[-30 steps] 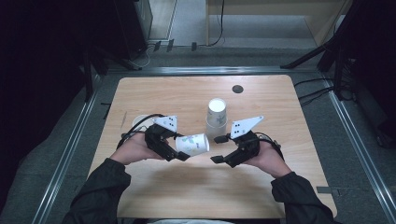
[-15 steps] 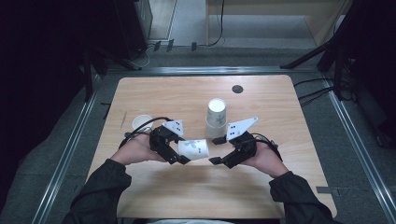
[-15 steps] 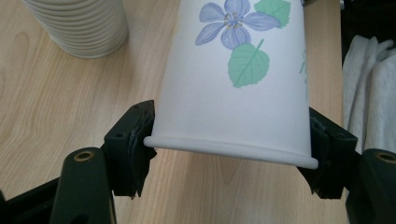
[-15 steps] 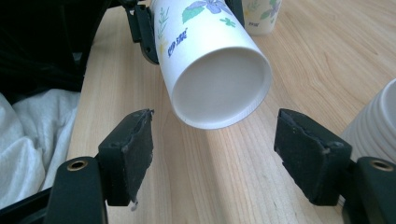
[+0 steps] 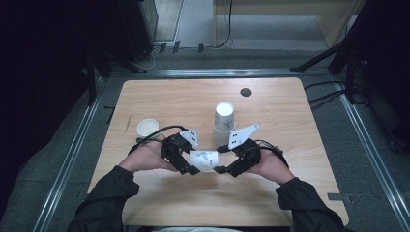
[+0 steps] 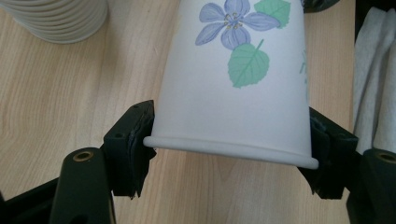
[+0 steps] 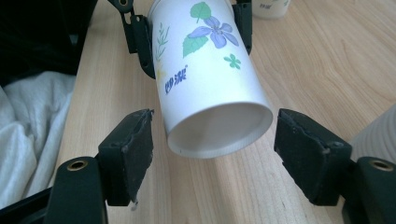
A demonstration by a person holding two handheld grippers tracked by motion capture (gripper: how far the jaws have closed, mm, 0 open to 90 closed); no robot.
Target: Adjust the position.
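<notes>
Flowered paper cup point(image 5: 203, 160) pinched at its rim by left gripper point(image 5: 189, 167); right gripper point(image 5: 222, 159) spread around its base.

Both forearms reach in, hand-held grippers facing each other.
The left hand-held gripper point(image 5: 192, 165) has its jaws clamped; the right hand-held gripper point(image 5: 220, 159) has its jaws spread wide.

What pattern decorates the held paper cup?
White paper cup: purple flowers with green leaves, clearest in the right gripper view.
</notes>
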